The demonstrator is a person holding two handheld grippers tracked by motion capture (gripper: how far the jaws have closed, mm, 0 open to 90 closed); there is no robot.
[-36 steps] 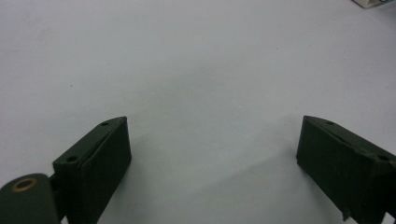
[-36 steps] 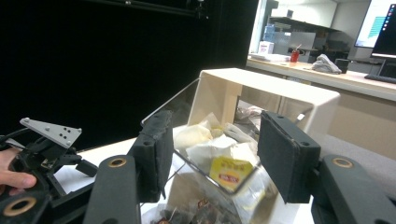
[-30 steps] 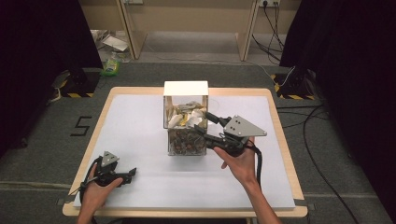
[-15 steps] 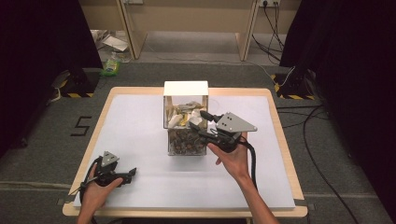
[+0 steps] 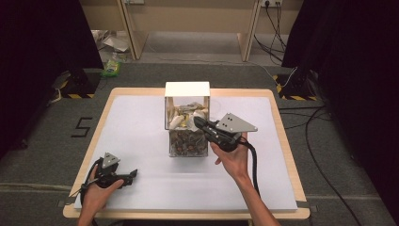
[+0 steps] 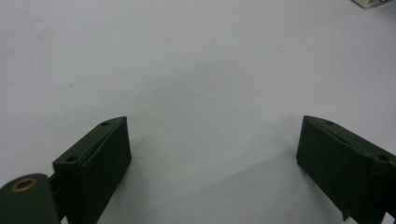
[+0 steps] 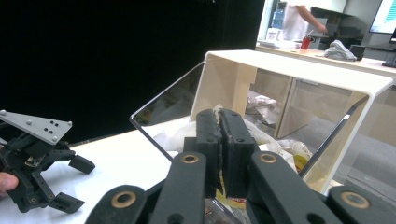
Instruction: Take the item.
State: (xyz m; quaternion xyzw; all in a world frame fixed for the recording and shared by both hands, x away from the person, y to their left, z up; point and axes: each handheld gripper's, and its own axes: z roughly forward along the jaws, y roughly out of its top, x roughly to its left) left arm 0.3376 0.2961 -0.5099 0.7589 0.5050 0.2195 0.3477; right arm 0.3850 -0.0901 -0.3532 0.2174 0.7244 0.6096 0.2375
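Observation:
A clear-walled bin (image 5: 187, 141) with a white hood (image 5: 187, 89) stands mid-table, holding crumpled wrappers and paper (image 5: 186, 118). My right gripper (image 5: 198, 121) reaches over the bin's right wall from the right, tips above the contents. In the right gripper view its jaws (image 7: 219, 119) are pressed together on a thin yellowish wrapper (image 7: 223, 186) just before the white hood (image 7: 299, 70). My left gripper (image 5: 132, 174) rests on the white table cover at the front left, open; nothing lies between its fingers (image 6: 212, 140). From the right gripper view, the left gripper (image 7: 74, 184) stands off to the left.
A white sheet (image 5: 141, 127) covers the wooden table (image 5: 277, 101). Cables (image 5: 324, 117) trail on the floor at the right. Litter (image 5: 112, 68) lies on the floor beyond the table's far left corner.
My right gripper has moved left, from beside the bin's right wall to over its open top. The left gripper has stayed put.

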